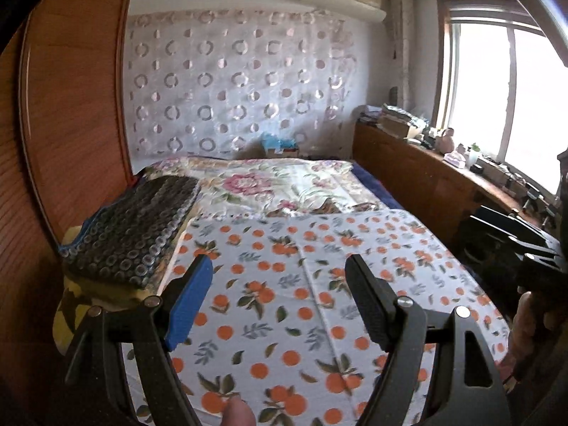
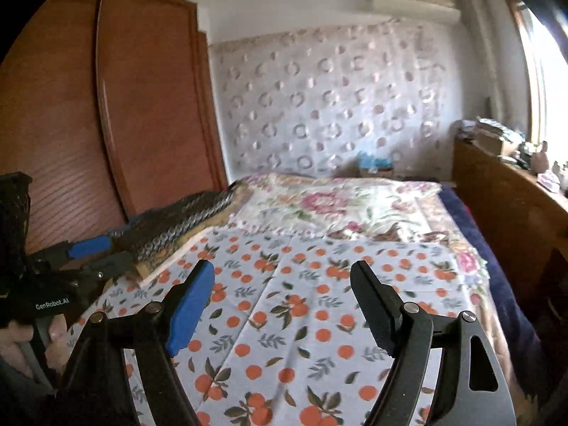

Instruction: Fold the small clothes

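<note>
Both the left claw and the right claw hover with fingers apart, holding nothing, above the orange-print cloth. That cloth lies flat on the bed, just right of the dark folded stack.

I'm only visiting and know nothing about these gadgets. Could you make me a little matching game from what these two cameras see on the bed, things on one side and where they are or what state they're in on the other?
Things:
1. orange-print cloth
2. dark ring-patterned folded stack
3. floral quilt
4. left gripper

Descriptions:
A. open, holding nothing
B. piled at the bed's left edge, by the wardrobe
C. spread flat under both grippers
D. at the far end of the bed, near the wall

Pairs: 1-C, 2-B, 3-D, 4-A
</note>
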`<state>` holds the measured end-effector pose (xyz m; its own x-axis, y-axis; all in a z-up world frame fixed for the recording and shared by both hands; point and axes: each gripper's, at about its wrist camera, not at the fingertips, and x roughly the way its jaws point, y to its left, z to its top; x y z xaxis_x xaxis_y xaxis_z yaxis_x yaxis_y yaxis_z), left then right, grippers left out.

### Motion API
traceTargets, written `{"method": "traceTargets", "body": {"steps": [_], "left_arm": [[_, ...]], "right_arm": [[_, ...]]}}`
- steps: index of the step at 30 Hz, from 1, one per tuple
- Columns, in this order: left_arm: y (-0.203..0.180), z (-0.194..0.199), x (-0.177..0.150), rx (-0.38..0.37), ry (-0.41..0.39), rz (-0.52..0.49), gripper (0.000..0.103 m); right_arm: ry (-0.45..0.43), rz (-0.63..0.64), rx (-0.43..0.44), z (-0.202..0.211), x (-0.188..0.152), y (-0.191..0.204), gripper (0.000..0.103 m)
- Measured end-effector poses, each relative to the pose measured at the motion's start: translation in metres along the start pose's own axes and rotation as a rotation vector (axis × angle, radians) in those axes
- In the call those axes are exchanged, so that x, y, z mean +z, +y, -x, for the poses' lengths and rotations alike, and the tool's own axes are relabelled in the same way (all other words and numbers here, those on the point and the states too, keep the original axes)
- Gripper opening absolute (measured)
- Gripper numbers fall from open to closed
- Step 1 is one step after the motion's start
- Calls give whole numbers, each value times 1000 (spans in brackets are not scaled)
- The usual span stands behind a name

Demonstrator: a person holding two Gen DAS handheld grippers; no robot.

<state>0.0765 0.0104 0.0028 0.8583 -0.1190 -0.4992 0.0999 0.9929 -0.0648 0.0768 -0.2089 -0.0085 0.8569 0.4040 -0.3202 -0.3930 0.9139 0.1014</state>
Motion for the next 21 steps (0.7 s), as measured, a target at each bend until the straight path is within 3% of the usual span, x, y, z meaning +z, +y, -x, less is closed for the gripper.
{"method": "traceTargets", "body": {"steps": [8,21], "left_arm": [[-15,18,19,15,-51,-8,78],[-17,25,20,38,-66,-12,78]], "right_arm": [[-94,-8,-87,21,-8,9,80],[-99,-12,-87,13,-22,14,80]]}}
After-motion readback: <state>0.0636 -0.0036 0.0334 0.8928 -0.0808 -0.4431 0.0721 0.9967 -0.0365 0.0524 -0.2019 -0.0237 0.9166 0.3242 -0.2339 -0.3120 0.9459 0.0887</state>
